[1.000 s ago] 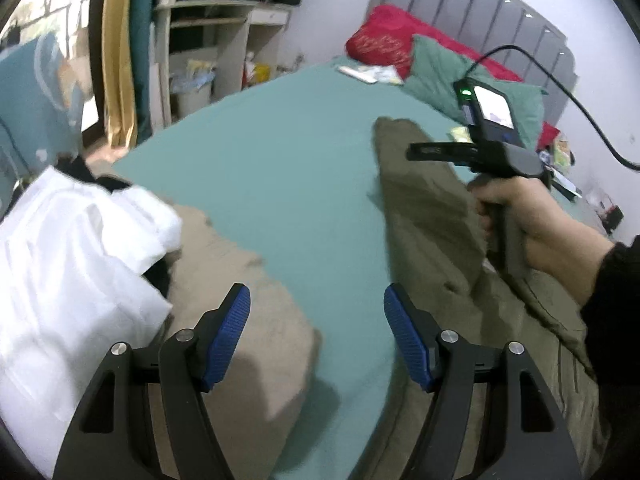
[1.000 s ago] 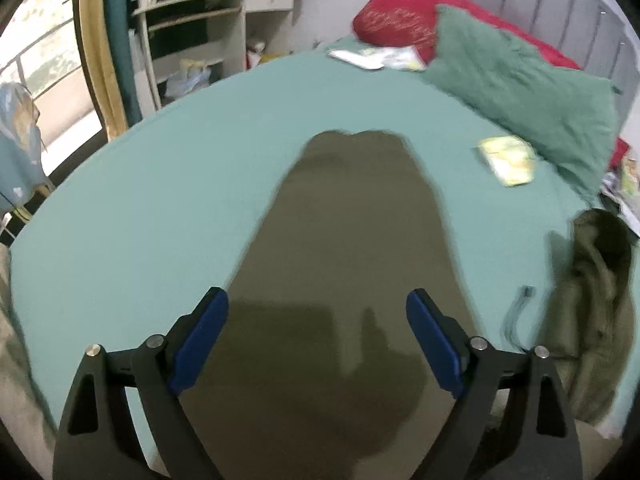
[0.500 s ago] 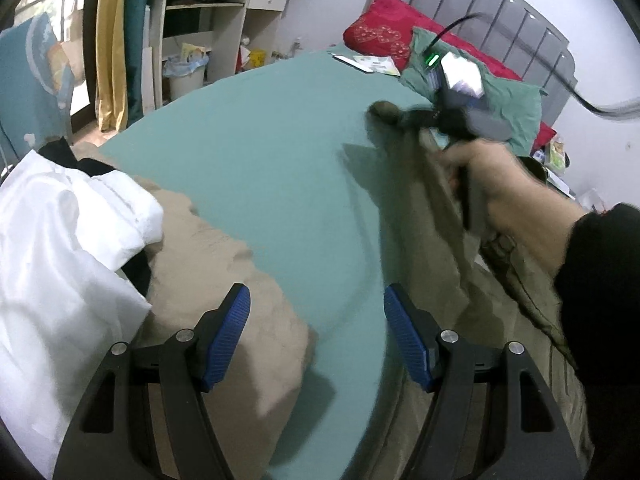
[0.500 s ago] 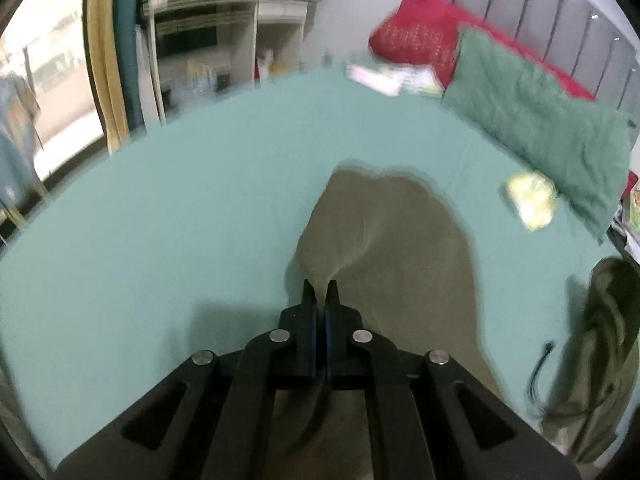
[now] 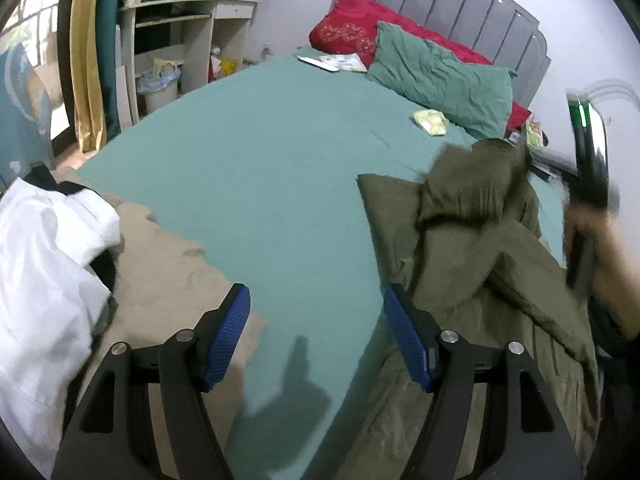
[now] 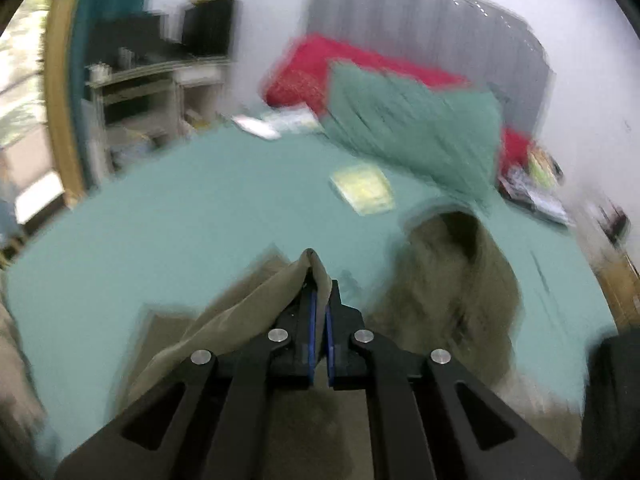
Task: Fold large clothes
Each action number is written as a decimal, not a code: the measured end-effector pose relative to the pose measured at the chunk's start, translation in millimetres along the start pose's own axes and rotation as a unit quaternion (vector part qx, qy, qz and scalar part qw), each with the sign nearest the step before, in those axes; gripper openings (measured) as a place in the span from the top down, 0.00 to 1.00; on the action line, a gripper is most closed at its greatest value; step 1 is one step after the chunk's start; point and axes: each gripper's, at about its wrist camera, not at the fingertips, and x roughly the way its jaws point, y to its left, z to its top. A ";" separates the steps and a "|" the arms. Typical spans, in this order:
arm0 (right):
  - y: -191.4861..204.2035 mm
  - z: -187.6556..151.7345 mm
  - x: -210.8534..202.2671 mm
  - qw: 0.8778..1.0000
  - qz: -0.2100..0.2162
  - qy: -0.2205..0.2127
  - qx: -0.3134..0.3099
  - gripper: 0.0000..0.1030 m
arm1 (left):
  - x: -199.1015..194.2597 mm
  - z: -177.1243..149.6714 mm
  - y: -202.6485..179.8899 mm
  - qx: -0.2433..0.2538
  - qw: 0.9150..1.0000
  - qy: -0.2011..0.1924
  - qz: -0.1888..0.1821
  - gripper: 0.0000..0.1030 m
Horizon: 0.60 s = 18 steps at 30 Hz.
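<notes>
Counts of what is seen on and around the bed

Two grippers are counted: the left gripper point(image 5: 316, 336) and the right gripper point(image 6: 320, 300). One olive garment point(image 5: 472, 248), one white garment point(image 5: 44, 264), one tan garment point(image 5: 168, 276), one green pillow point(image 5: 440, 80), one red pillow point(image 5: 348, 32) and one yellow packet point(image 5: 431, 122) are counted on one bed point(image 5: 260, 152).

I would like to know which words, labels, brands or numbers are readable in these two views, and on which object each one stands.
No text can be read.
Yellow packet on the bed sheet: print too small.
Papers near the red pillow: too small.
Items beside the bed: blurred.
Olive garment: no label shows.
</notes>
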 end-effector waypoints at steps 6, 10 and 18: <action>-62.3 -83.7 17.5 0.987 -0.041 0.130 0.083 0.44 | 6.4 -1.0 1.2 -0.006 1.000 0.014 -0.006 0.29; -48.6 -66.5 -5.1 0.990 -0.116 0.072 0.018 0.14 | 9.1 -0.7 3.7 -0.007 1.000 0.018 0.000 0.29; 20.4 -21.6 -63.1 0.974 -0.204 -0.073 -0.068 0.13 | 1.1 -0.2 8.6 0.005 1.000 0.016 0.000 0.29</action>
